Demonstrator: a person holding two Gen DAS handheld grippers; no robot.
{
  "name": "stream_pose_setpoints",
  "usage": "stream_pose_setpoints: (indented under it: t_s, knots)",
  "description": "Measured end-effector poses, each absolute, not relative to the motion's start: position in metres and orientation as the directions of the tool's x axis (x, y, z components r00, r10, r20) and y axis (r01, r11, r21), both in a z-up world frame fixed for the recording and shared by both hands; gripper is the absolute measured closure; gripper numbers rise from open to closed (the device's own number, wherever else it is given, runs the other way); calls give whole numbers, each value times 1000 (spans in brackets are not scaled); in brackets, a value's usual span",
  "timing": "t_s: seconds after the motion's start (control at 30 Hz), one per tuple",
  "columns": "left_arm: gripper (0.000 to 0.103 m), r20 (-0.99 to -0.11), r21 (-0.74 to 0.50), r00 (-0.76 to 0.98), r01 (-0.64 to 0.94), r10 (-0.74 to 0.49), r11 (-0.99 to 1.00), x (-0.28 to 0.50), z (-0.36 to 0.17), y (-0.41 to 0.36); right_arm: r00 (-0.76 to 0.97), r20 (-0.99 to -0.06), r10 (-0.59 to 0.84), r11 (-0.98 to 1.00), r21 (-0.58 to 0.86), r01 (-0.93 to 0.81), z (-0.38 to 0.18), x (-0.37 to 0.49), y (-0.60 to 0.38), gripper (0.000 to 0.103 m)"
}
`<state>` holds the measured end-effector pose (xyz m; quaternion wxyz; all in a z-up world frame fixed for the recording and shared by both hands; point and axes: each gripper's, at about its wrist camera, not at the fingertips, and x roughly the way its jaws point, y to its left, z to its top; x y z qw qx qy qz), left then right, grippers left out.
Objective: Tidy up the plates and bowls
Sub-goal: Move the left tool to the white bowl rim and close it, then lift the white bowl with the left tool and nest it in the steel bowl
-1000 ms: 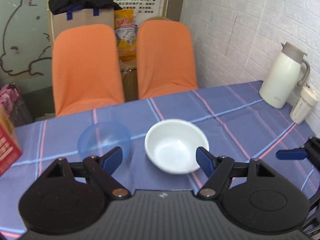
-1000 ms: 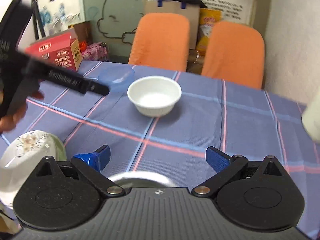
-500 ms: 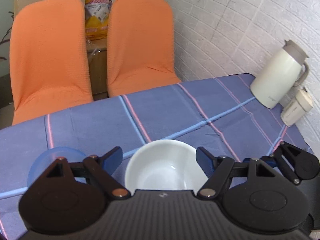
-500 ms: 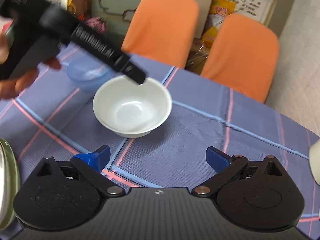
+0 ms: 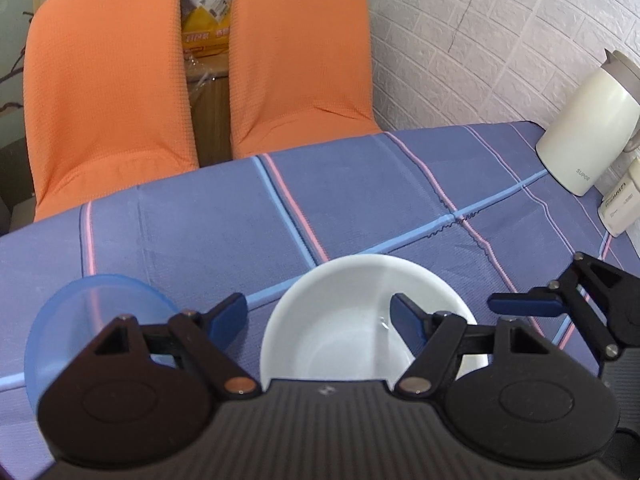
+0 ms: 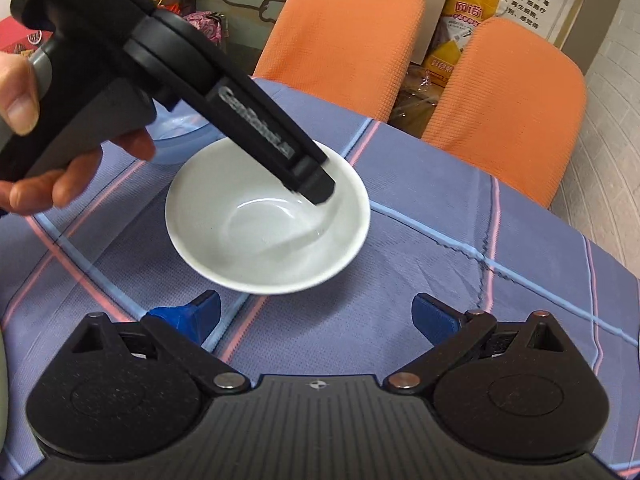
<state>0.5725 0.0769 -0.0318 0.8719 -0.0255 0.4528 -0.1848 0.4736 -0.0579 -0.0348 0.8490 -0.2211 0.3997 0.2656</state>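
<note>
Straddling the white bowl's (image 5: 372,320) left rim, the left tongs (image 5: 320,316) were closing (for a rim pinch, likely); the right tongs (image 6: 316,312) hovered spread, empty.

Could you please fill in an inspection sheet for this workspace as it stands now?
Surface: table under a blue checked cloth.
Job's things: white bowl upright; translucent blue bowl beside it, apart.
Clutter: white jug and a small container by the wall.
Grippers: left gripper closing, one finger inside the white bowl, the other outside its rim, pads not yet pressing; right gripper open, short of the bowl.
Cables: nothing seen.
Surroundings: two orange chairs, white brick wall.
</note>
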Motion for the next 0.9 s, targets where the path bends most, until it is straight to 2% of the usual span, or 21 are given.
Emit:
stream_pose_setpoints:
  t_s: [0.13, 0.27, 0.47, 0.6, 0.9]
  knots:
    - [38, -779, -233, 513, 298, -361, 926, 570, -35, 78, 492, -816, 304, 773, -90, -628, -40, 487, -56, 14]
    - [39, -781, -230, 509, 307, -363, 924, 564, -35, 78, 464, -807, 366, 779, -7, -627, -42, 497, -53, 15]
    - [39, -783, -227, 502, 319, -367, 920, 556, -37, 77, 512, -722, 466, 744, 6, -668, -30, 485, -46, 14]
    - [40, -786, -229, 498, 315, -365, 921, 554, -38, 75, 544, -722, 428, 742, -62, -667, -27, 479, -42, 14]
    - [41, -790, -221, 496, 318, -360, 922, 552, -43, 72, 506, -776, 377, 783, -26, -622, -38, 489, -49, 14]
